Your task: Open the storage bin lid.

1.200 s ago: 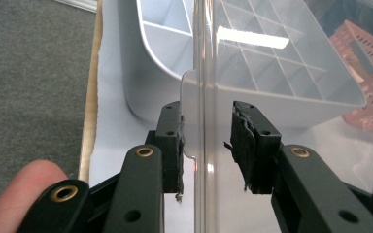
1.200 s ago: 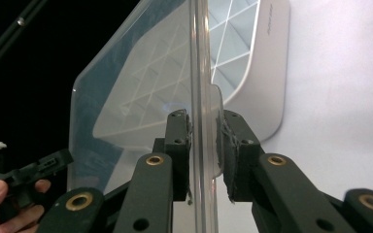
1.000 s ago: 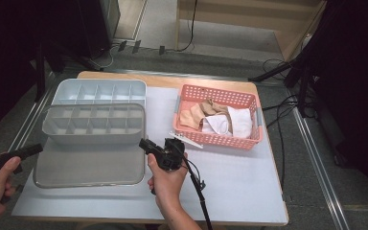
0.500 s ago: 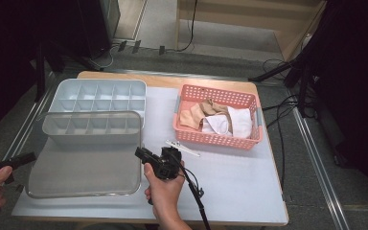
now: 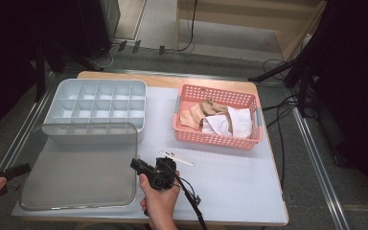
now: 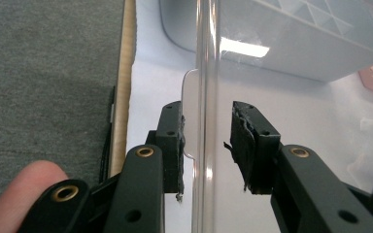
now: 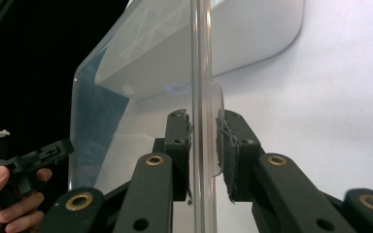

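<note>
A clear plastic lid point(image 5: 76, 167) lies low over the white mat, its far edge against the front of a grey compartment box point(image 5: 96, 100). My left gripper point(image 5: 24, 169) holds the lid's left edge and my right gripper point(image 5: 135, 164) holds its right edge. In the left gripper view the lid's rim point(image 6: 206, 73) runs upright between the jaws of the left gripper point(image 6: 206, 109), the left pad on its tab. In the right gripper view both pads of the right gripper point(image 7: 204, 116) press the lid's rim point(image 7: 201, 58), with the box point(image 7: 233, 34) beyond.
A pink basket point(image 5: 215, 91) with beige and white cloths point(image 5: 220, 122) stands at the right back of the table. A small white strip point(image 5: 177, 158) lies on the mat just beyond my right hand. A cable point(image 5: 191, 201) trails from the right gripper. The other hand and gripper point(image 7: 29, 160) show far left.
The lid has come down and toward the person, from tilted over the box to low in front of it. Both hands drew back and down with it.
</note>
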